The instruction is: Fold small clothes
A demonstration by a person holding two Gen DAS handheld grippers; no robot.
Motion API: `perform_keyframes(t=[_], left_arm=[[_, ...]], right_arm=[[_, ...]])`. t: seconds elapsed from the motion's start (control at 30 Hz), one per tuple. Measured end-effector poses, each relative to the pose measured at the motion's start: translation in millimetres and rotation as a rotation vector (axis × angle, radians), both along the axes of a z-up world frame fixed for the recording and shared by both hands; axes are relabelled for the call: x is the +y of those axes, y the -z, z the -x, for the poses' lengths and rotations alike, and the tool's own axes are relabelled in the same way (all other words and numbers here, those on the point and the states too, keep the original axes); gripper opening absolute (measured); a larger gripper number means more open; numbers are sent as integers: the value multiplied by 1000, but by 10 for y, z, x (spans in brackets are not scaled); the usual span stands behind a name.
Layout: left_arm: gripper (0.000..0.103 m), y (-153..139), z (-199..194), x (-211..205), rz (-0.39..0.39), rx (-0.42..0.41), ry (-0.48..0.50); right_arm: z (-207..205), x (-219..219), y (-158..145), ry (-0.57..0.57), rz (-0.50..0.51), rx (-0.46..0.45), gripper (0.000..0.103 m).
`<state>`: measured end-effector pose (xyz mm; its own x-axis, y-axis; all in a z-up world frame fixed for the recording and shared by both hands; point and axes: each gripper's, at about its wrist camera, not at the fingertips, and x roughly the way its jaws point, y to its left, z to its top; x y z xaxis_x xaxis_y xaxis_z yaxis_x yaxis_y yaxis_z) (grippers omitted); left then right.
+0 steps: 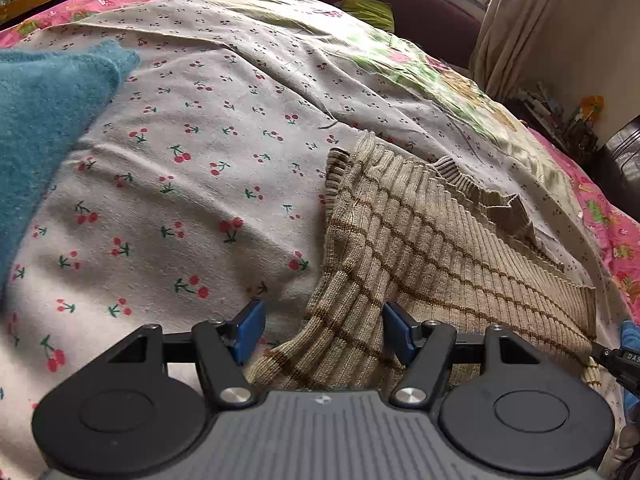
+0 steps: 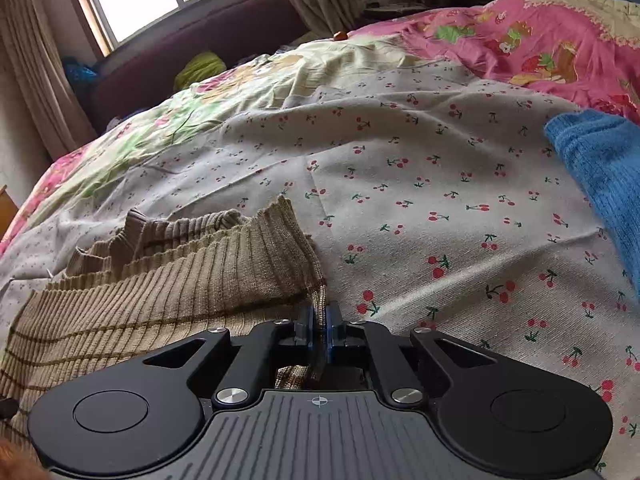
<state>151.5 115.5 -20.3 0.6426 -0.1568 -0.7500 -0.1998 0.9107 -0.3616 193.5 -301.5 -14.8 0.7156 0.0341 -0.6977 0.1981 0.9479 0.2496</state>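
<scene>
A beige ribbed sweater [image 1: 420, 240] with thin brown stripes lies crumpled on the cherry-print sheet [image 1: 200, 160]. My left gripper [image 1: 324, 330] is open and low over the sweater's near left corner. A fold of the knit sits between its blue pads [image 1: 252, 328], which do not press on it. In the right wrist view the same sweater [image 2: 160, 280] spreads to the left. My right gripper [image 2: 319, 322] is shut on a narrow strip of its ribbed edge, which rises from between the pads.
A folded blue knit [image 1: 40, 120] lies at the left of the bed, seen at the right in the other view [image 2: 600, 168]. A pink floral quilt [image 2: 540, 40] bunches at the far side. A dark headboard [image 2: 200, 40], a green item [image 2: 200, 66] and curtains stand beyond.
</scene>
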Motion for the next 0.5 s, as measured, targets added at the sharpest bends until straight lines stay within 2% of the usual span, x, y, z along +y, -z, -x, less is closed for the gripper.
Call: perform_keyframes(t=[0.07, 0.17, 0.27, 0.33, 0.43, 0.5], left_arm=[[74, -73, 51, 18, -1, -15, -16], [74, -256, 119, -10, -34, -87, -25], [74, -421, 50, -114, -58, -167, -5], [74, -462, -68, -221, -61, -203, 27], [74, -370, -282, -351, -49, -199, 56], [74, -241, -407, -404, -45, -182, 61]], right_arm=[[4, 16, -111, -15, 17, -21, 12], [3, 74, -285, -8, 52, -68, 13], [-5, 235, -435, -28, 98, -132, 13], [-40, 406, -491, -82, 132, -159, 13], [-166, 623, -384, -180, 109, -131, 13], [-282, 641, -186, -180, 85, -71, 12]])
